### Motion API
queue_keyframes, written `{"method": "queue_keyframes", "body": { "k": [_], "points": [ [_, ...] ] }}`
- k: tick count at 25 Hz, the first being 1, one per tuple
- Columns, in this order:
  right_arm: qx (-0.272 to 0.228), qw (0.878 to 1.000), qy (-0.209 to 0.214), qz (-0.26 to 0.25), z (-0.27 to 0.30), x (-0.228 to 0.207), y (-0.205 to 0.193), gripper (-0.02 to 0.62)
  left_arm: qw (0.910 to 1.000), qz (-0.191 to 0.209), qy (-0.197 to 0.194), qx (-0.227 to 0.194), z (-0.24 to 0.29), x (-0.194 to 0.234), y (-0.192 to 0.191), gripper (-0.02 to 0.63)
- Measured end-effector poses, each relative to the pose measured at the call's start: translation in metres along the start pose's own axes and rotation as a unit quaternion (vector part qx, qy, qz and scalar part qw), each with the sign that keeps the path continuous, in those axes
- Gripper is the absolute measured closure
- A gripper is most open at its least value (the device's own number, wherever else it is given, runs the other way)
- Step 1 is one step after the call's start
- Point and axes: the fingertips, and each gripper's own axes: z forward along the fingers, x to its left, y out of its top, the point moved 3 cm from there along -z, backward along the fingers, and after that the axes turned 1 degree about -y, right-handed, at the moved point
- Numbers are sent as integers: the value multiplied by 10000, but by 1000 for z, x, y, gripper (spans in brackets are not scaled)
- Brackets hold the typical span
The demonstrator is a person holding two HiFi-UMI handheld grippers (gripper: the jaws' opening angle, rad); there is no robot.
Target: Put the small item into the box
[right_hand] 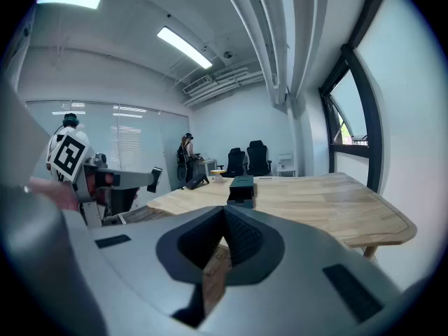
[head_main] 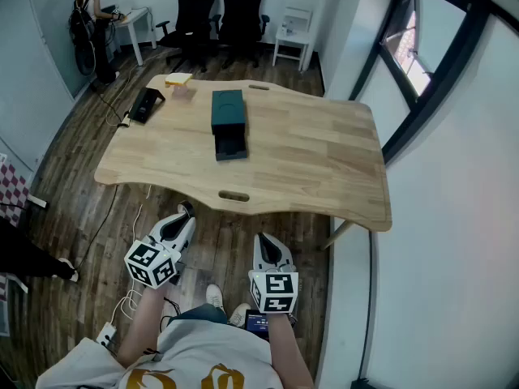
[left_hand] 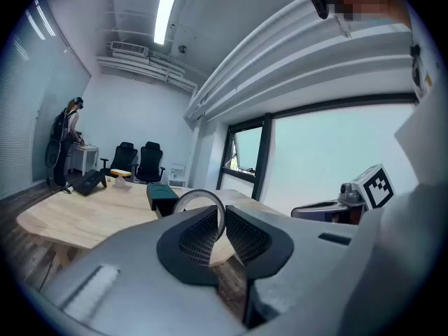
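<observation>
A dark green box (head_main: 228, 110) stands on the wooden table (head_main: 308, 152), and its drawer (head_main: 231, 146) is pulled out toward me. The left gripper view shows the box (left_hand: 162, 194) far ahead; the right gripper view shows the box (right_hand: 241, 186) too. My left gripper (head_main: 186, 211) hangs over the floor in front of the table, shut on a thin silvery ring (left_hand: 199, 197) that rises from its tips (left_hand: 222, 222). My right gripper (head_main: 265, 242) is beside it, also short of the table. In its own view the right gripper (right_hand: 224, 220) has its jaws pressed together, with nothing between them.
A yellow item (head_main: 178, 79) and a black device (head_main: 146, 104) lie at the table's far left. Office chairs (head_main: 219, 14) and a white side table (head_main: 293, 35) stand beyond. A person (head_main: 89, 23) works at a desk back left. Cables (head_main: 122, 298) run over the floor.
</observation>
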Motion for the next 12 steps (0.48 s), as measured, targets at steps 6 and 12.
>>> {"method": "queue_keyframes", "body": {
  "k": [6,12],
  "points": [
    [16,9999,86,57,-1,2,-6,592,9999,111,20,49,-6,-2,-5,568],
    [79,9994,318,98,0,14,-7,591,9997,33,241,36,-22,8,-4,568]
  ]
}}
